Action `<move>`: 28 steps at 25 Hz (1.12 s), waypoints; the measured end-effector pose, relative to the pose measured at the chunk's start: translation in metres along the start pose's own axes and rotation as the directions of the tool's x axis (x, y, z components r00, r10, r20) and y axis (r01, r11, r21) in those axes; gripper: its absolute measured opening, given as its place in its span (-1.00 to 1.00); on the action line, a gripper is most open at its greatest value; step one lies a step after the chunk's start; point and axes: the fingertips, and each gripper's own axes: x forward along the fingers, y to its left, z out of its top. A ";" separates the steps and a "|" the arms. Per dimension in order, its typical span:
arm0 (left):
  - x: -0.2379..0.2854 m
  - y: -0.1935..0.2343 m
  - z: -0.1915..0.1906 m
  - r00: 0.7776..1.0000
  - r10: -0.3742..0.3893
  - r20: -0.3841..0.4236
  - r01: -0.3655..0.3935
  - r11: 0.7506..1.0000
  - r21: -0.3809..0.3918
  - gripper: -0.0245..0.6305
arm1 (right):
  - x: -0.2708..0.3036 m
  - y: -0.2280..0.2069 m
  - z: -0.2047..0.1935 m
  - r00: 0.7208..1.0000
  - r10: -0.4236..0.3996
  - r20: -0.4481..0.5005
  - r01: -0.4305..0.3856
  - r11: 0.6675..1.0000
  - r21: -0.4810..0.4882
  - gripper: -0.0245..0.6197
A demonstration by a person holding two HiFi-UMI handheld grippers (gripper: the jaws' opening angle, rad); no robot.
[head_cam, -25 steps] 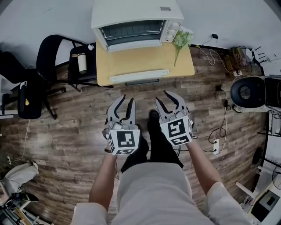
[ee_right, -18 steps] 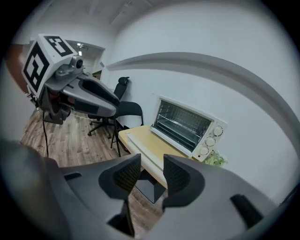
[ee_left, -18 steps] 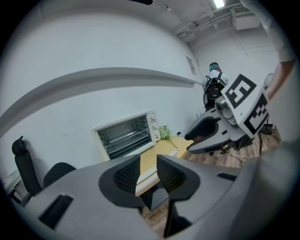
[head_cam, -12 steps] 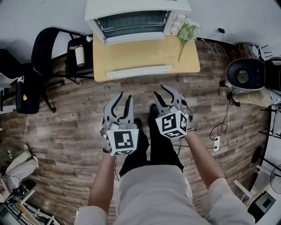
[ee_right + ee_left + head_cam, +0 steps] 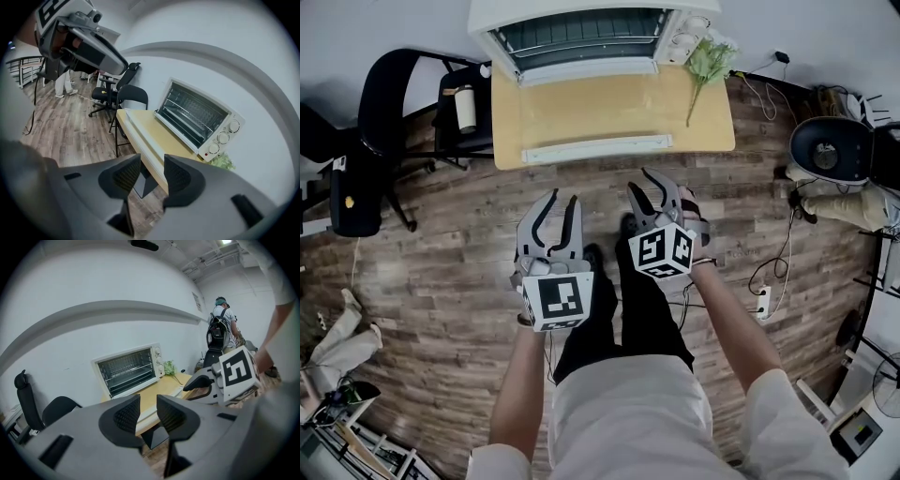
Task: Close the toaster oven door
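A white toaster oven (image 5: 581,33) stands at the back of a small wooden table (image 5: 712,103). Its door (image 5: 595,148) is folded down flat, with the white handle edge near the table's front. Both grippers hang over the floor, short of the table. My left gripper (image 5: 560,202) is open and empty; the left gripper view shows its jaws (image 5: 147,413) apart, pointing at the oven (image 5: 129,369). My right gripper (image 5: 645,187) is open too. Its jaws (image 5: 151,176) have just been opening a little, with nothing between them, and the oven (image 5: 197,117) lies ahead.
A green plant sprig (image 5: 708,61) lies by the oven's knobs. Black chairs (image 5: 375,141) stand left of the table, one with a cup (image 5: 466,108) on its seat. Cables and a round black device (image 5: 825,155) are at the right. A person with a backpack (image 5: 219,329) stands far off.
Both grippers have sunk lower, the right one more, and it has rolled. The table and oven have slid toward the top of the head view.
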 end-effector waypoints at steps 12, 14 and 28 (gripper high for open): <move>0.022 0.002 -0.012 0.999 0.004 -0.039 -0.004 1.000 0.009 -0.66 | 0.048 0.002 -0.019 1.000 -0.001 -0.023 -0.002 0.994 -0.108 -0.46; 0.025 0.002 -0.014 0.999 0.005 -0.045 -0.005 1.000 0.014 -0.66 | 0.053 0.003 -0.022 1.000 -0.006 -0.026 0.003 0.991 -0.132 -0.45; 0.039 0.003 -0.027 0.996 0.018 -0.087 -0.017 1.000 0.009 -0.66 | 0.086 0.005 -0.041 0.996 -0.074 -0.041 0.057 0.948 -0.313 -0.40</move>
